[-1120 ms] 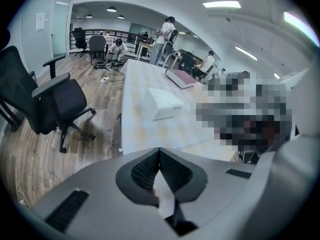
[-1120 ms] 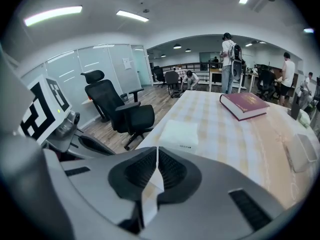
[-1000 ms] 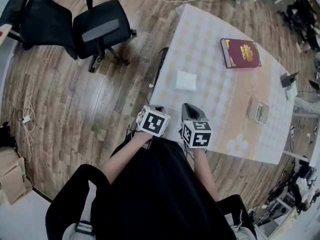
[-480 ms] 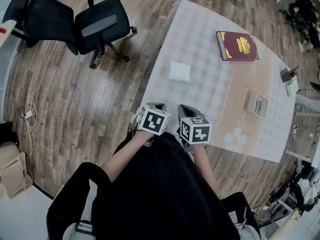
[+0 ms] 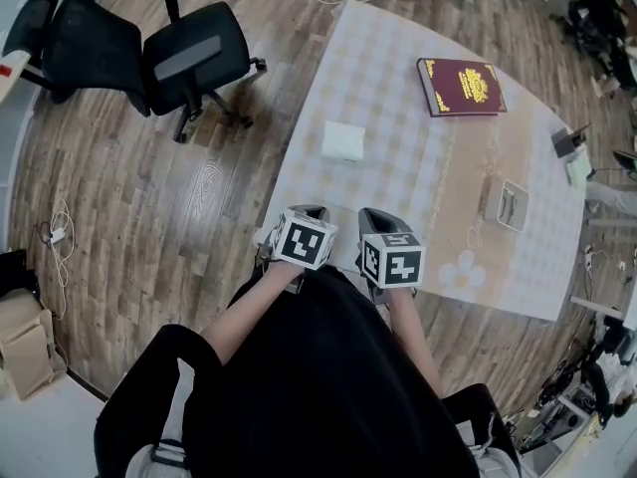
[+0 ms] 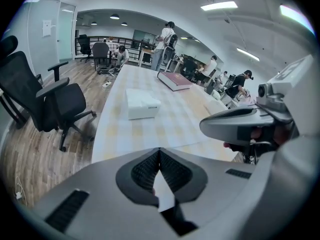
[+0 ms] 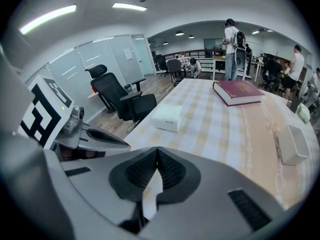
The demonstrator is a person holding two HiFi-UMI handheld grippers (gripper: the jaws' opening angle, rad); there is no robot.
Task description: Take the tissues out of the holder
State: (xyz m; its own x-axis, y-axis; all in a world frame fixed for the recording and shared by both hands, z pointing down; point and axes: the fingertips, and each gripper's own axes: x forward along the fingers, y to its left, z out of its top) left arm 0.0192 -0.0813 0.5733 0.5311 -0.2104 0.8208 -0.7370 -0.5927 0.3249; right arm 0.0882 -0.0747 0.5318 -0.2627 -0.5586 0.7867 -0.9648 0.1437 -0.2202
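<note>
So basically nothing's happened on the tissue job yet. The left gripper and right gripper both have their jaws pressed together with nothing between them. They hang at the edge of the surface farthest from the red book. My guess for the tissue holder is the white box. It sits flat on the checked cloth, closer to the grippers than the red book and off toward the office chair side of it, well apart from both grippers. There's also a small open tray on the book's other side, again nearer than the book, so honestly it could be that one instead, I can't tell. No tissue is out anywhere I can see, so the whole thing is left: reach over, grip, pull. Writing-wise, the book has gold lettering on its cover and the white box has a tiny dark line of print on its side, both too small to read.
</note>
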